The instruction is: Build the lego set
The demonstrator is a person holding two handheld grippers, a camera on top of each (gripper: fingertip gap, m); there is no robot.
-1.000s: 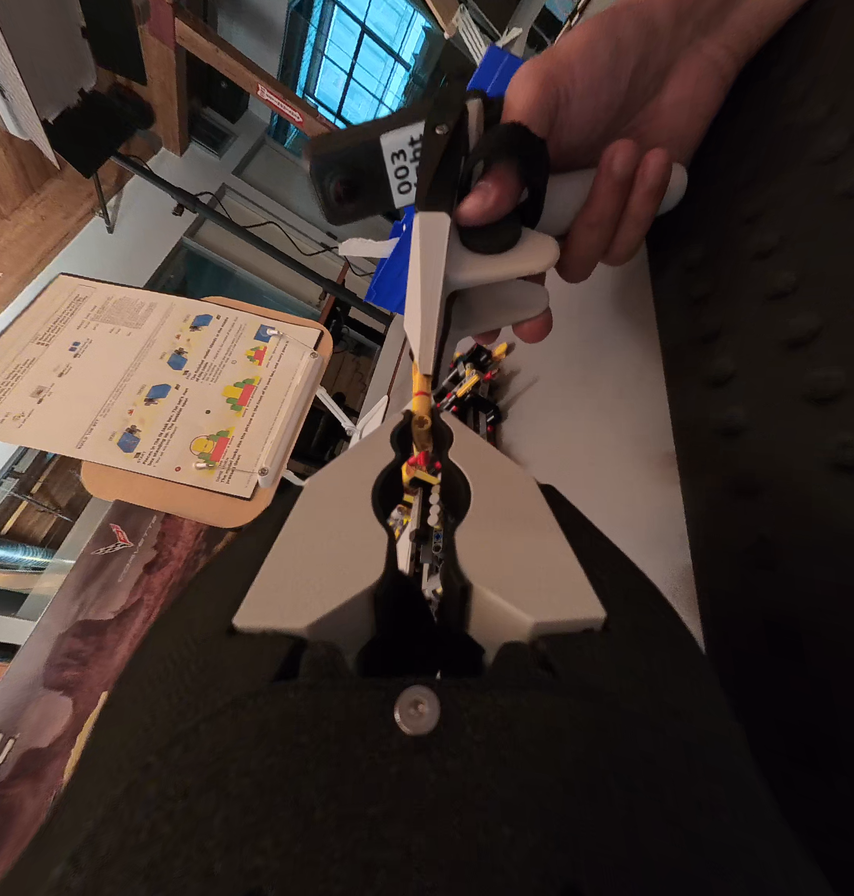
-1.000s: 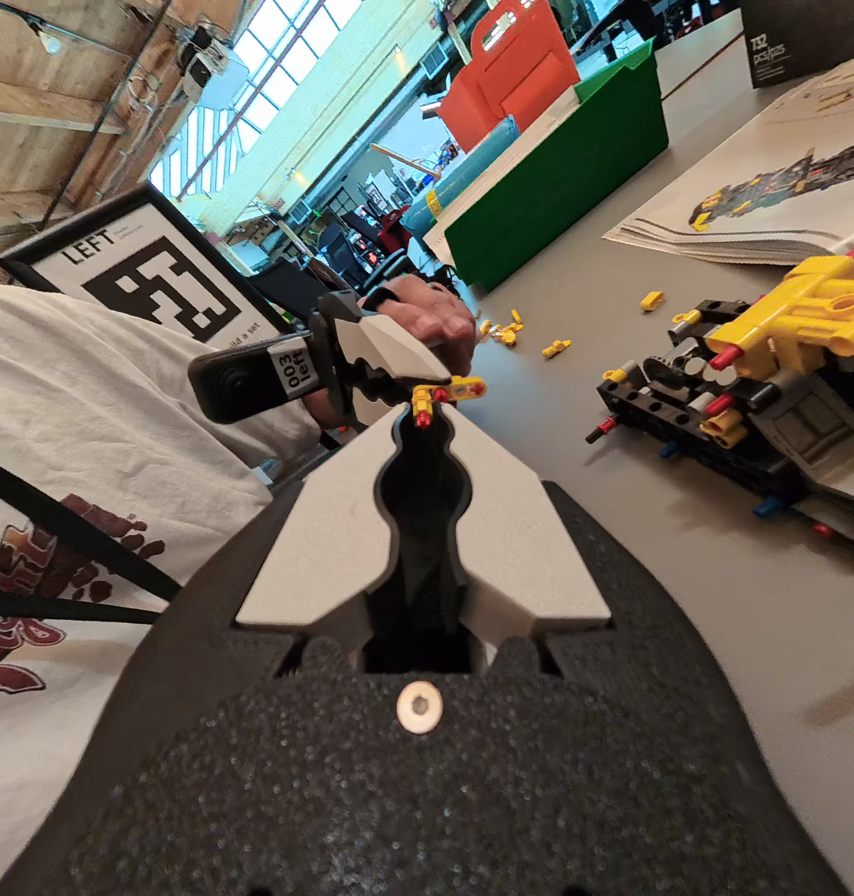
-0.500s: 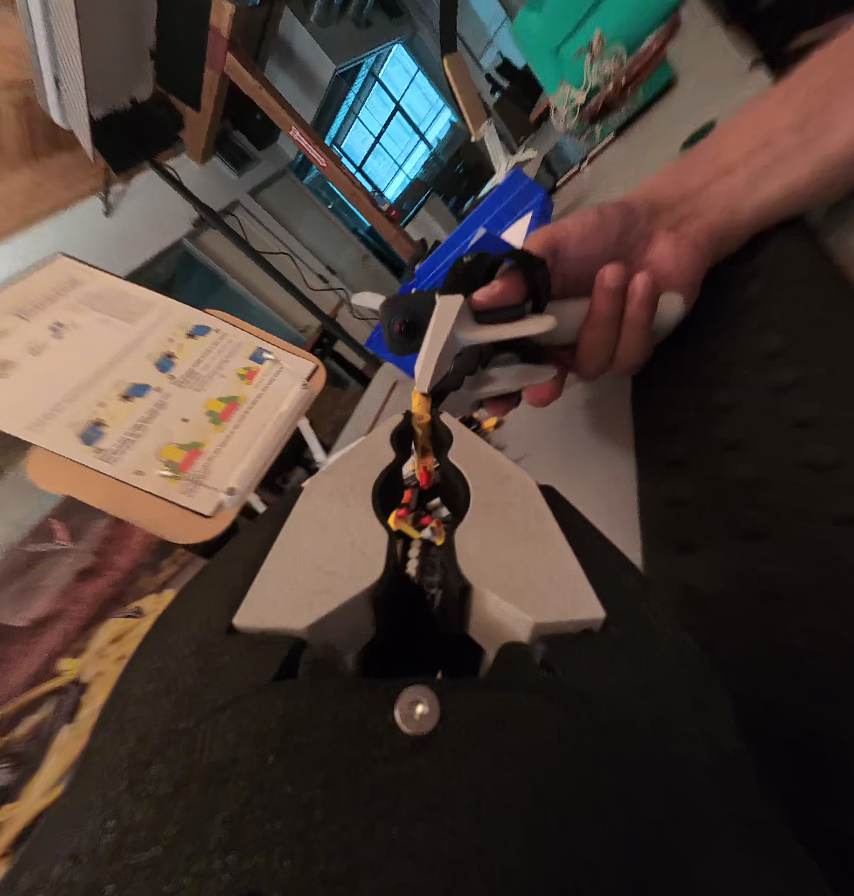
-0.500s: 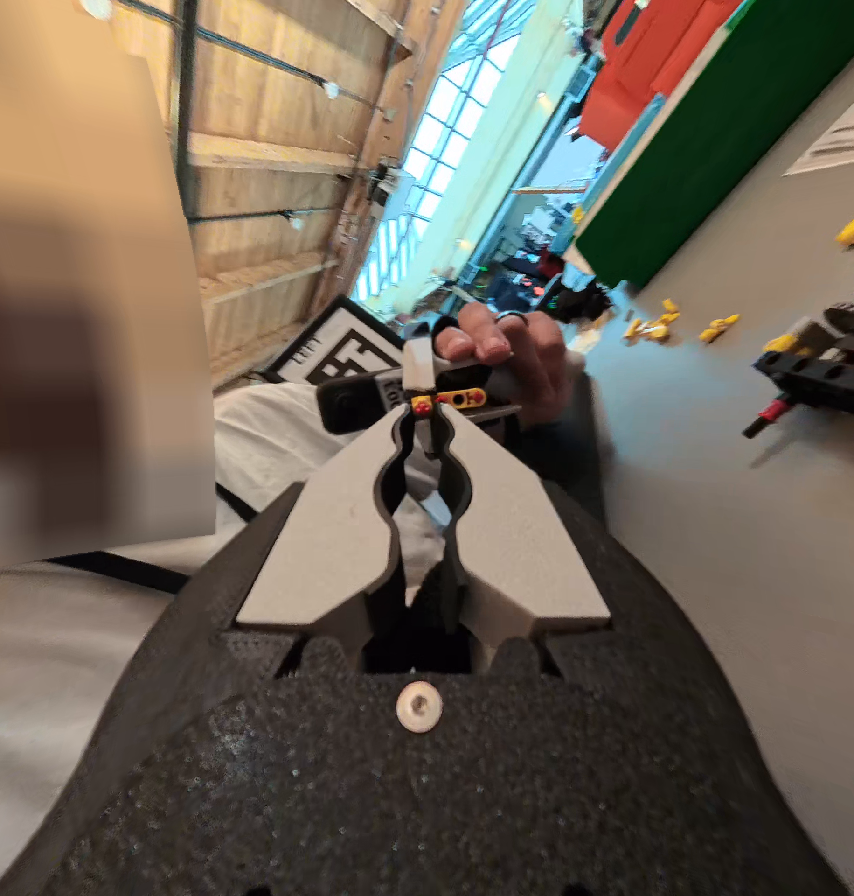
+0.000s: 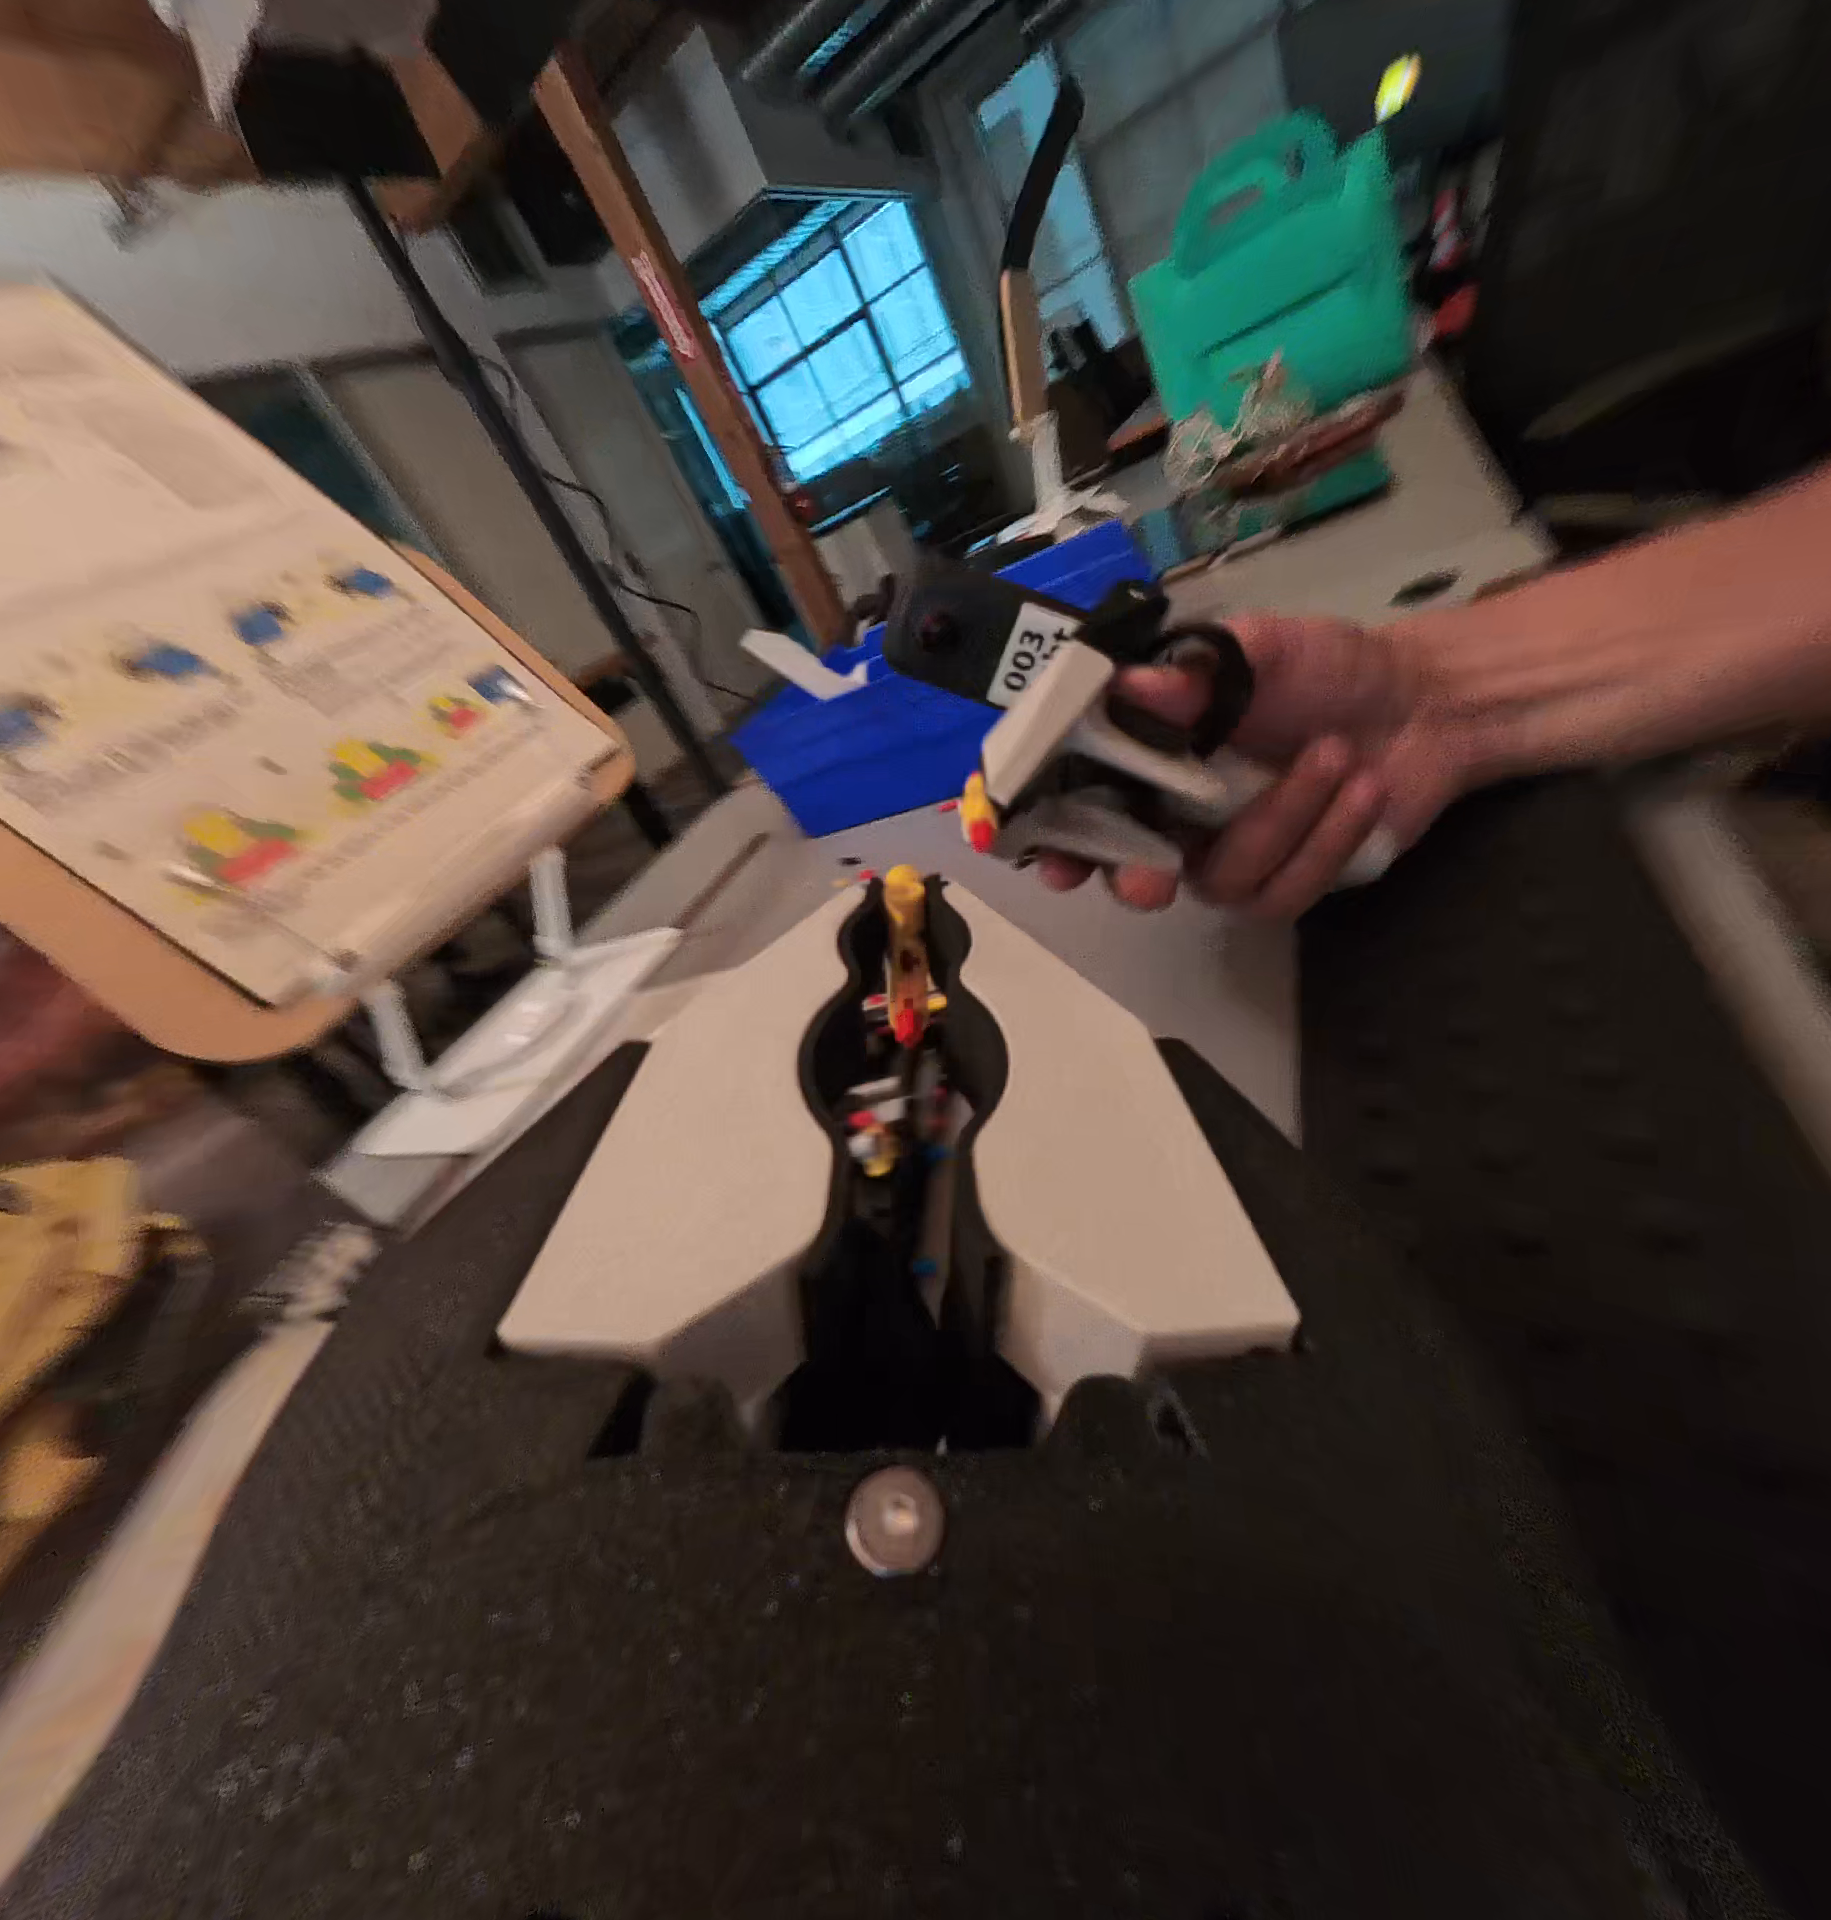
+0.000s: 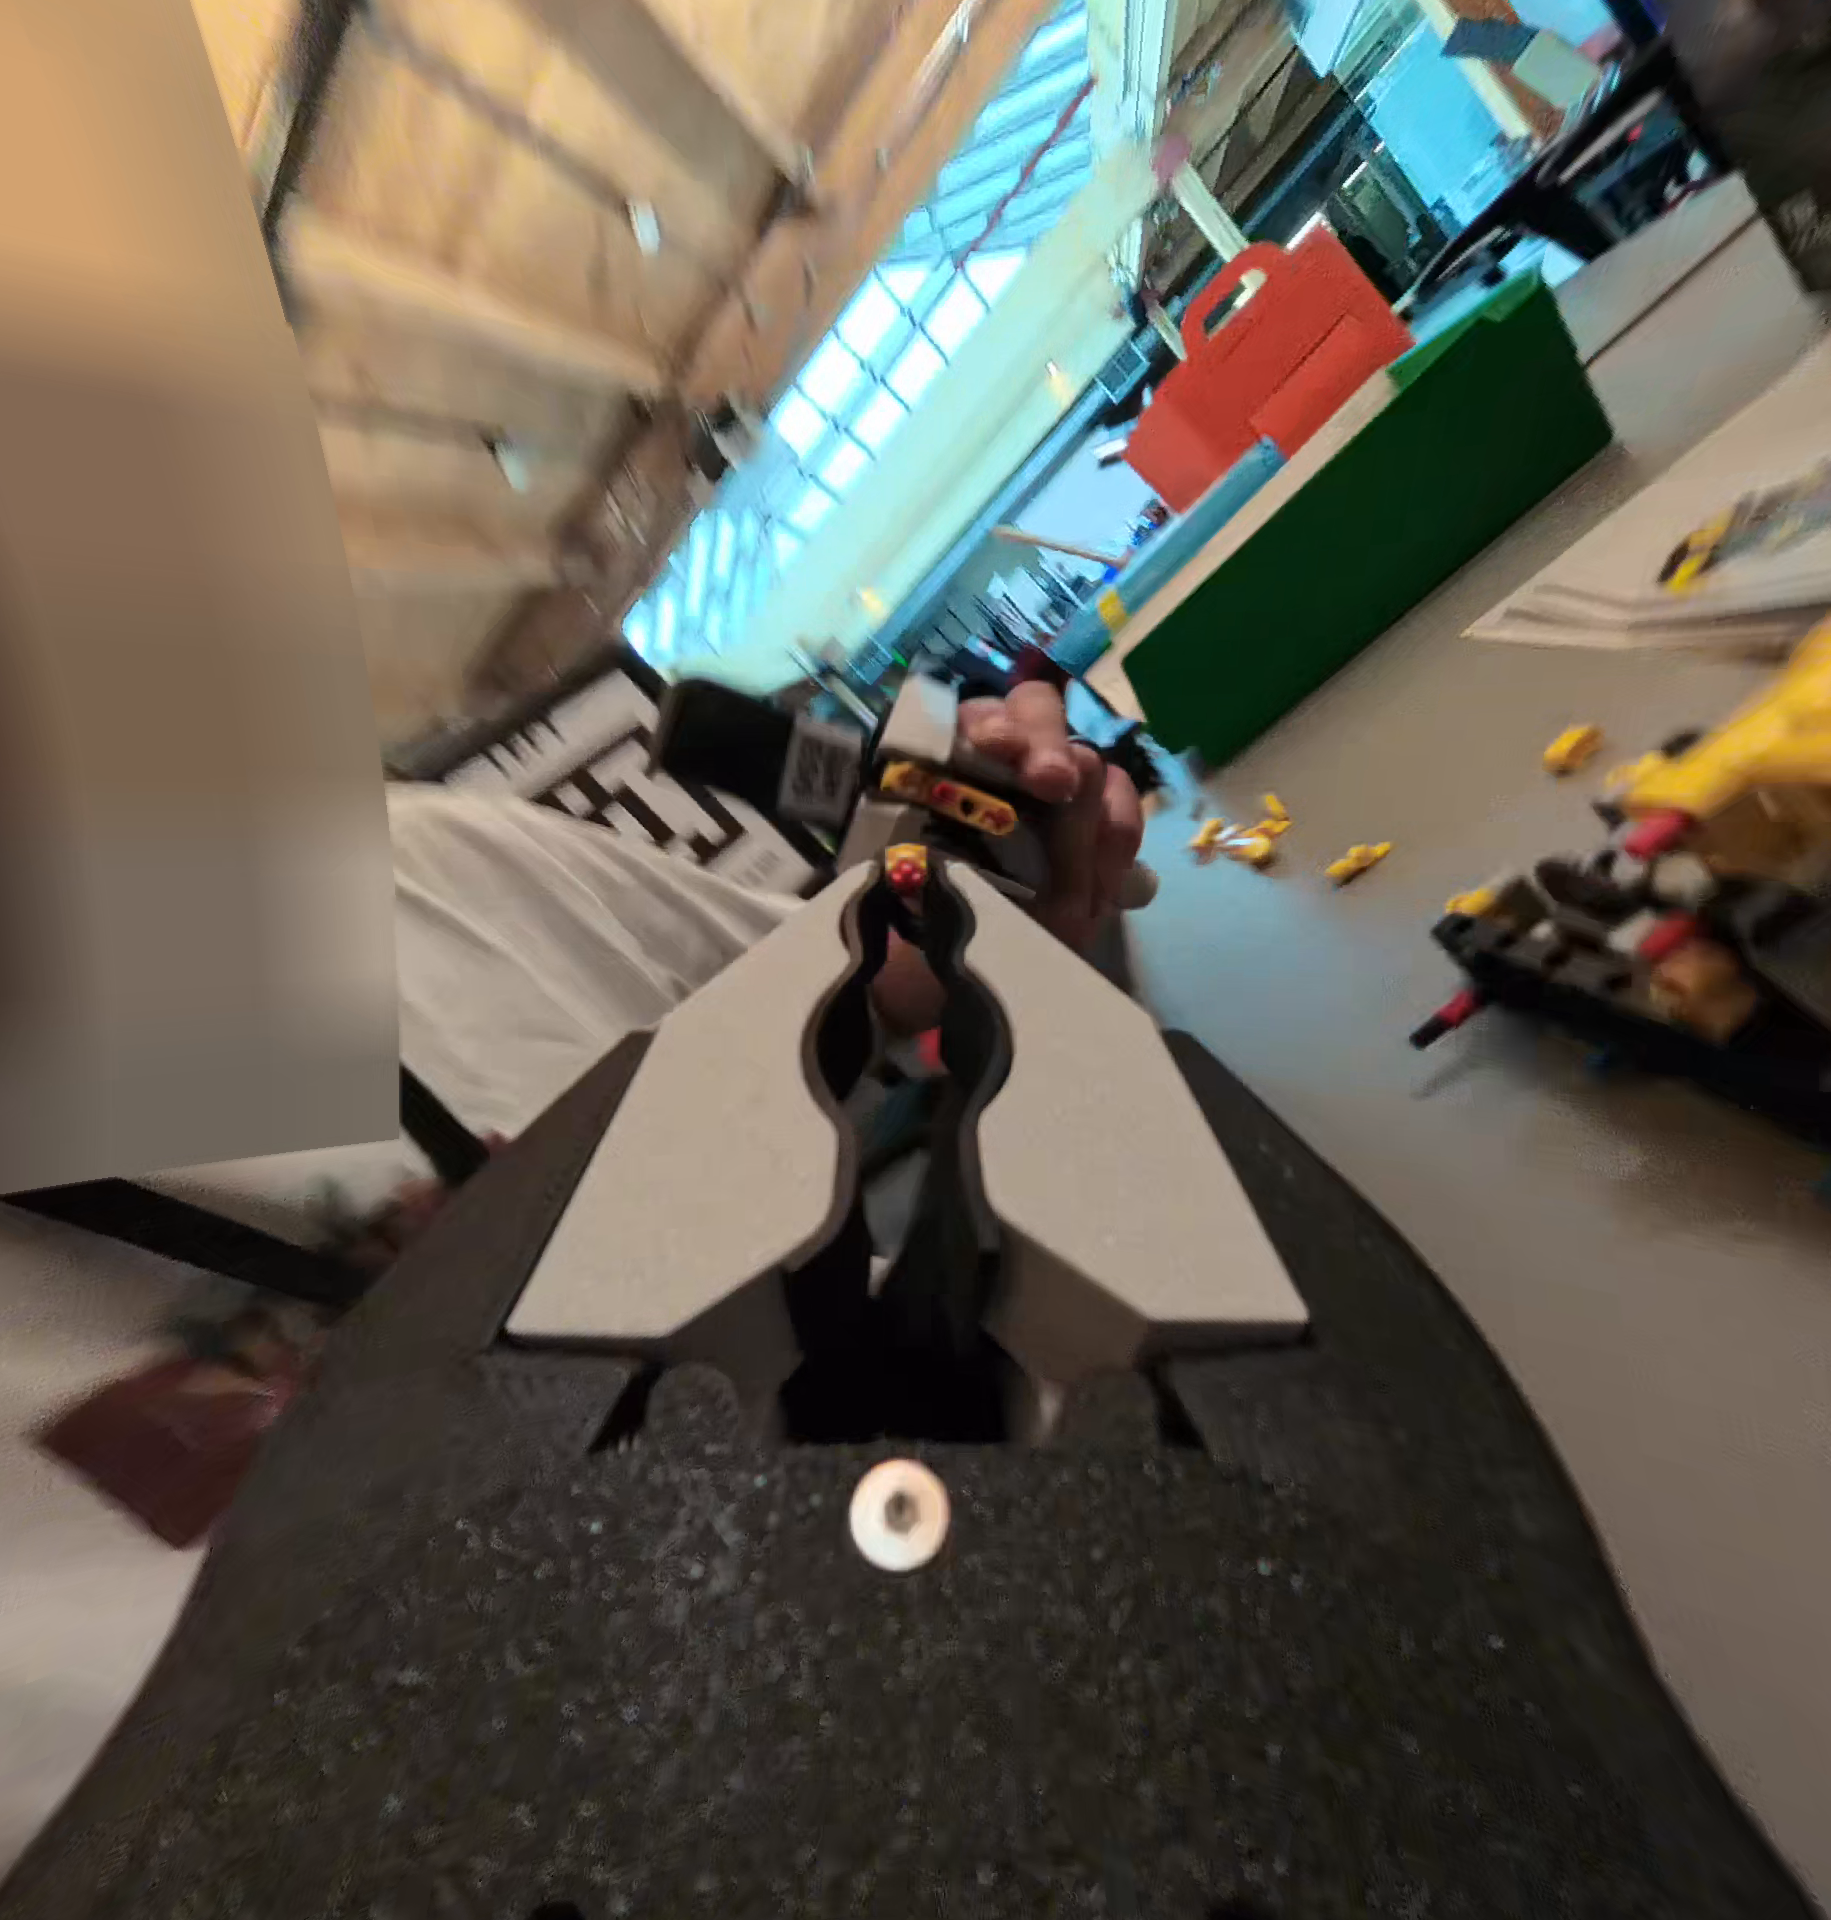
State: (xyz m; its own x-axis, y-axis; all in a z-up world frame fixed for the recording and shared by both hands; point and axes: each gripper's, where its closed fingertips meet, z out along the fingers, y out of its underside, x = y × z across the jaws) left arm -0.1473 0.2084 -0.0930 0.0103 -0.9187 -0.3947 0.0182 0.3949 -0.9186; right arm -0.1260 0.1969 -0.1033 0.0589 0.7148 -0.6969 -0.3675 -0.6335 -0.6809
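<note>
My left gripper [image 5: 903, 906] is shut on a yellow lego beam [image 5: 906, 971] that runs along its fingers. In the right wrist view the beam [image 6: 947, 798] shows red pins in its holes and sits in the far left gripper [image 6: 916, 764]. My right gripper [image 6: 906, 888] is shut on a small yellow piece with a red pin [image 6: 906, 865]. The two pieces are a short gap apart. In the left wrist view the right gripper [image 5: 978, 805], held by a hand, hovers up and right of the beam. The partly built black and yellow model [image 6: 1669, 935] sits on the table at right.
Loose yellow pieces [image 6: 1254, 836] lie on the grey table [image 6: 1410, 1299]. A green bin [image 6: 1358, 561], a red bag [image 6: 1264, 384] and an open booklet [image 6: 1721, 561] stand behind. An instruction sheet on a stand [image 5: 215, 727] is at left, with a blue bin [image 5: 890, 717] beyond it. Less than 4 cm separates the two grippers' tips.
The two grippers met tip to tip, with the small piece against the beam. They have now drawn a short way apart, each keeping its piece. Both views swung.
</note>
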